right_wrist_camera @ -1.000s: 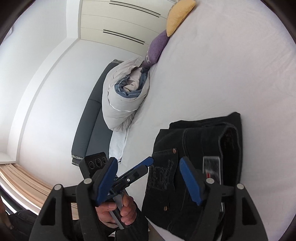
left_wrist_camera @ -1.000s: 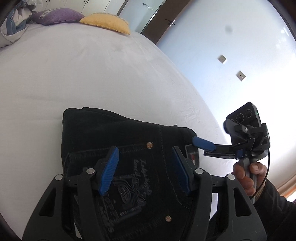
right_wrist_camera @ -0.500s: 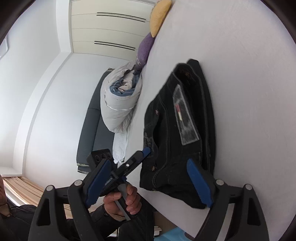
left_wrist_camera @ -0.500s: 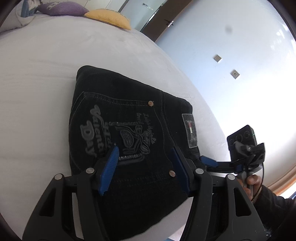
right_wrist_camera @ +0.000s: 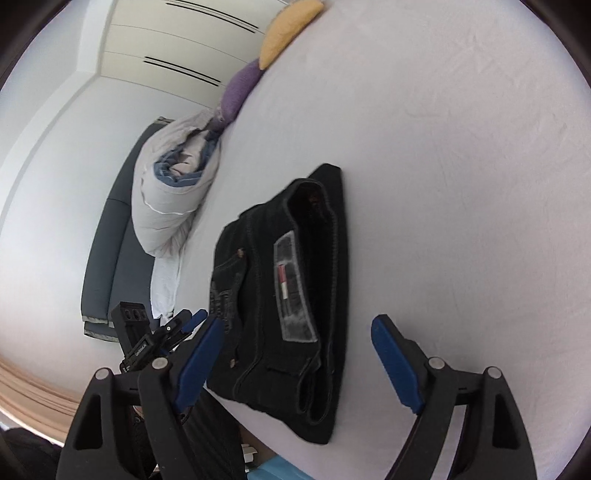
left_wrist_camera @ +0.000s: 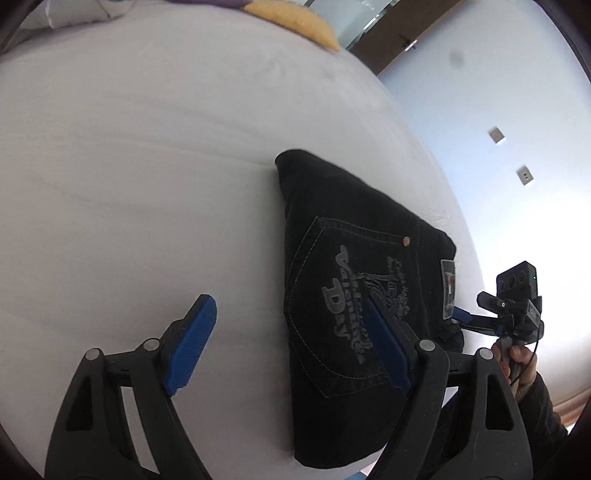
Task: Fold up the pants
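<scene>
Nearest, the left gripper (left_wrist_camera: 286,349) hangs with fingers spread and empty, one blue pad (left_wrist_camera: 384,347) over the printed back pocket. The right gripper (right_wrist_camera: 299,363) is likewise spread wide, holding nothing. Between them the black denim pants (left_wrist_camera: 354,295) lie folded into a thick rectangle near the edge of the white-sheeted bed (left_wrist_camera: 147,166). Heavy, stiff denim probably keeps its creases; the layered waistband edge looks the surest hold. Farther off lies a yellow cushion (right_wrist_camera: 288,26).

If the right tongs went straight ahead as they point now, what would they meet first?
Most likely the folded black pants, whose waistband end lies between the open right tongs. Beyond that is only the white bedsheet; depth is unclear.
</scene>
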### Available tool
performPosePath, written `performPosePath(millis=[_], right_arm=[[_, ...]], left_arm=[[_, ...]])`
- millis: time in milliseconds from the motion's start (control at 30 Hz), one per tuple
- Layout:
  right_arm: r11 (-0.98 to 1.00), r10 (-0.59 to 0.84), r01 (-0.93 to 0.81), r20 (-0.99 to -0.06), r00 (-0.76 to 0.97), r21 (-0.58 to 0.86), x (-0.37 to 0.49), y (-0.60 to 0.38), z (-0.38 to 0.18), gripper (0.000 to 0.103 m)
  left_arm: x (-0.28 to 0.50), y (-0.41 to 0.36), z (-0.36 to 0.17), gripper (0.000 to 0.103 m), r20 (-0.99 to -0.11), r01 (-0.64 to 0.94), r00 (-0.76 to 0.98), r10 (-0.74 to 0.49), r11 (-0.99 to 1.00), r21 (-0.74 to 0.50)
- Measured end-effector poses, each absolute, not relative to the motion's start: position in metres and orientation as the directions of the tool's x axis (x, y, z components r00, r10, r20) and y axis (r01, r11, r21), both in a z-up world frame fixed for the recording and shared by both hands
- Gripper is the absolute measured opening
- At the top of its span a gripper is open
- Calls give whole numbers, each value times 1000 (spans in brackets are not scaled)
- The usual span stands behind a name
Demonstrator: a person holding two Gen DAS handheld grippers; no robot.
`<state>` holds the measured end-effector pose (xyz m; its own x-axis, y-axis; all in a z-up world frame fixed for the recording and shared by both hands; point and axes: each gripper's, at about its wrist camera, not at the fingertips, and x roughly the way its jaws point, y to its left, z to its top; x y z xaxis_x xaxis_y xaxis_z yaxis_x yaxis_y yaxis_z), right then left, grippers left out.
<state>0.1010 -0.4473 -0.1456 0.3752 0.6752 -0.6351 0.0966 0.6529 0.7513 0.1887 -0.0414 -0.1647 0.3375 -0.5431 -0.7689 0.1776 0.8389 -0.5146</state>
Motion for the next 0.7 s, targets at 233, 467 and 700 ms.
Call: performPosePath(millis=[233, 467, 700], right_arm=[[683, 675, 87, -672, 306, 725, 132, -423, -158, 76], [781, 579, 80, -766, 280, 620, 143, -403, -156, 38], [892, 439, -58, -827, 352, 449, 138, -373, -113, 20]], left_arm=[[208, -71, -182, 78, -784, 242, 213, -583, 809, -536], [214, -92, -176, 42, -816, 281, 164, -555, 819, -500], [205, -103, -138, 19, -822, 351, 229, -522, 832, -430]])
